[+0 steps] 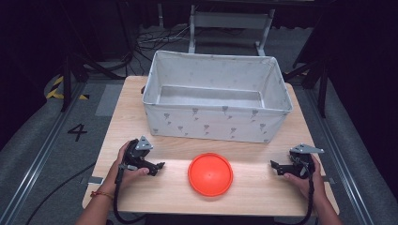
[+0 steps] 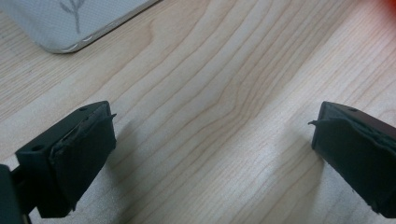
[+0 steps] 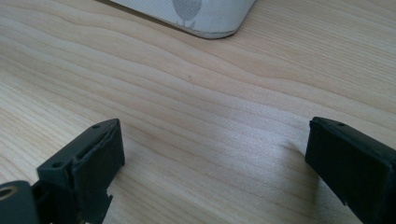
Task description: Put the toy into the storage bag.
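An orange round lid (image 1: 210, 174) is lying flat on the wooden worktop (image 1: 263, 197), close to the middle of its near edge. The left gripper (image 1: 161, 166) is resting near the worktop's near left corner, held in the person's left hand (image 1: 126, 161), with its tips pointing toward the lid but apart from it. In the left gripper view its jaws are standing wide apart over bare wood, with nothing between them. The right gripper (image 1: 273, 165) is sitting near the near right corner in the right hand (image 1: 307, 176), also facing the lid and apart from it; its jaws are likewise spread open and empty. A white fabric bin (image 1: 216, 124) is standing across the far half of the worktop, behind the lid.
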`<state>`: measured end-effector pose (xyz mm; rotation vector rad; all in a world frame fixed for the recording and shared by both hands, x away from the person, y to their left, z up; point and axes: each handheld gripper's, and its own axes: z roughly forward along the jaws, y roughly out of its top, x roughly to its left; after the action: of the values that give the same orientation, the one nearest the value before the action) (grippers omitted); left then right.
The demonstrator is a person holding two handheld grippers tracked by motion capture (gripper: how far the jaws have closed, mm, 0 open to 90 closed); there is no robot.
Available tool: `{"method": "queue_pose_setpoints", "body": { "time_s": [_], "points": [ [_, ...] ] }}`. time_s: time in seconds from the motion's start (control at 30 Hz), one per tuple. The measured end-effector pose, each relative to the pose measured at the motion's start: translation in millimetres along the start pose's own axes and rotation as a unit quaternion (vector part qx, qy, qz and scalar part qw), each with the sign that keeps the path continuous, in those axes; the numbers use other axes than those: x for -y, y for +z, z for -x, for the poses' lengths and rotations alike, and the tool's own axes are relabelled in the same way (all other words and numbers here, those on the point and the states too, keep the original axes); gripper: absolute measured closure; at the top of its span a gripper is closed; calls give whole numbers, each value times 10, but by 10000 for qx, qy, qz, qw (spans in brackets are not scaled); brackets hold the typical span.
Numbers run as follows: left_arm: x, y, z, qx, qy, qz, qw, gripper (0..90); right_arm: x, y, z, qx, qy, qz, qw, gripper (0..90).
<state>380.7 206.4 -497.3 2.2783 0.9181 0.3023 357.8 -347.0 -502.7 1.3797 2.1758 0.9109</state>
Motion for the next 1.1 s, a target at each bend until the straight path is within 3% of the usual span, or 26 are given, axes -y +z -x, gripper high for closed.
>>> {"method": "queue_pose_setpoints", "body": {
  "time_s": [0.37, 0.47, 0.57, 0.7, 0.87, 0.9, 1.0, 1.1],
  "points": [
    [14, -17, 1, -28, 10, -6, 10000, 2, 9, -11, 3, -15, 13, 7, 10000, 54],
    [15, -17, 4, -34, -6, -5, 10000, 2, 18, -27, 8, -44, -25, 36, 10000, 91],
    [15, -19, 2, -44, 8, -13, 10000, 2, 17, -60, 18, -151, -82, 68, 9998, 190],
    [17, -15, 5, -24, -25, -2, 10000, 2, 8, -90, 10, -279, -167, 30, 9995, 204],
    [17, -16, 5, -27, -22, -6, 10000, 2, -44, -165, -58, -399, -267, 117, 9988, 201],
    [17, -14, 6, -25, -34, 1, 10000, 2, -91, -199, -124, -485, -407, 166, 9979, 194],
    [18, -14, 6, -25, -35, 1, 10000, 2, -128, -214, -183, -633, -421, 197, 9969, 211],
    [17, -15, 6, -27, -27, -1, 10000, 2, -192, -235, -301, -791, -593, 197, 9949, 222]
  ]
}}
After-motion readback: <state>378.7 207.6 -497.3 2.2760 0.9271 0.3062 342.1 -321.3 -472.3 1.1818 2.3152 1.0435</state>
